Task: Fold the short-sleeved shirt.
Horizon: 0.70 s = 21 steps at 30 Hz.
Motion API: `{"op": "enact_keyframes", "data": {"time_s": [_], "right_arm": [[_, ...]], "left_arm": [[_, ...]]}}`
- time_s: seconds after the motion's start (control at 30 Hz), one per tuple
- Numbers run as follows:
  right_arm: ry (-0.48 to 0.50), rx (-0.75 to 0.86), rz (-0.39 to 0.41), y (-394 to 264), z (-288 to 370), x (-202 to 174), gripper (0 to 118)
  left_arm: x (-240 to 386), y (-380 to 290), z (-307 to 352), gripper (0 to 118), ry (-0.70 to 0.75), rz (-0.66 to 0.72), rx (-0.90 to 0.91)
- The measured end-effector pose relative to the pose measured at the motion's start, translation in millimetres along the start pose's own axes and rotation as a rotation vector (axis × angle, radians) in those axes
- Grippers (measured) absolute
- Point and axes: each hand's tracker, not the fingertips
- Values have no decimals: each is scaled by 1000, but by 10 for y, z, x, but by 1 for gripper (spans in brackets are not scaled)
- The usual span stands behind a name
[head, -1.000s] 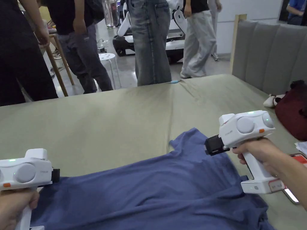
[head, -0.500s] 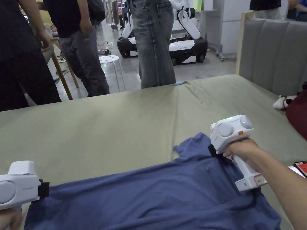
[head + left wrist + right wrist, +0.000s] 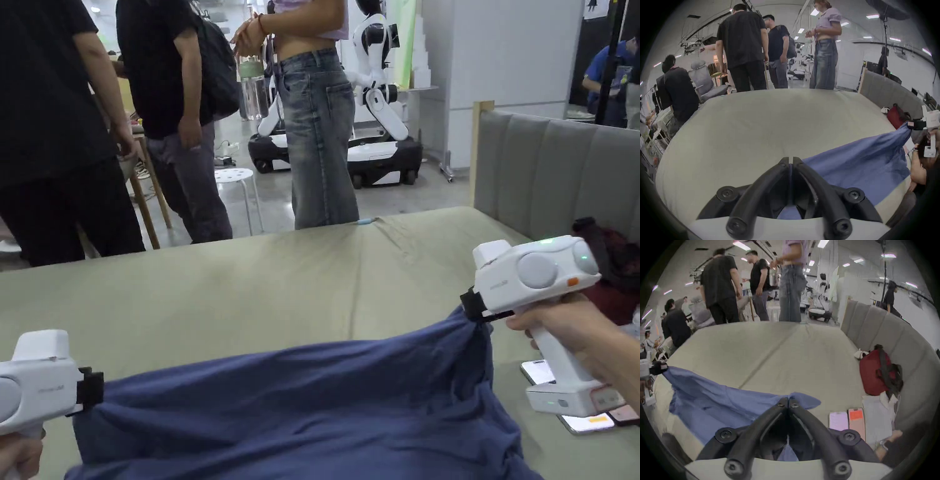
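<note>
Blue shirt (image 3: 300,412), lower part cut off, clamped in left hand-held gripper (image 3: 94,389) and right hand-held gripper (image 3: 470,306).

I can read no text, brand, number or sign. Faint grey marking on the right hand-held gripper (image 3: 473,305) body, at 3 o'clock in the head view, is too small to read.

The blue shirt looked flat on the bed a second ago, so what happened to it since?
The right gripper closed on the blue shirt near its far right corner and rose, pulling that edge up off the bed. The far edge now hangs taut between it and the left gripper, which kept its grip on the left end. The red bag and two phones lie where they were.
</note>
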Motion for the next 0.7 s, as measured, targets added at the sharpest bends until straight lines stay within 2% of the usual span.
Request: {"op": "enact_keyframes", "data": {"time_s": [0.07,0.2,0.33,0.47,0.57,0.6,0.63,0.67,0.7], "right_arm": [[18,-1,-11,-251,274,-17,0],[51,-42,29,-817,493,-107,0],[34,-200,39,-1321,120,-168,0],[28,-325,23,-1643,-269,-210,0],[29,-310,15,-1703,-348,-202,1],[28,-309,8,-1657,-324,-200,8],[25,-312,0,-1609,-292,-200,17],[23,-306,-4,-1575,-219,-185,35],[-2,-278,9,-1538,-151,-197,75]], "left_arm": [[-50,-206,178,2,-7,17,-15],[-126,-747,351,2,-14,19,-63],[-82,-1240,116,2,-37,25,-264],[-32,-1479,-73,2,-15,25,-263],[-15,-1414,-71,5,-6,54,-249],[-1,-1364,-57,16,-2,51,-256],[14,-1330,-41,37,3,44,-256],[23,-1301,-23,72,13,36,-251],[32,-1265,0,117,26,26,-239]]}}
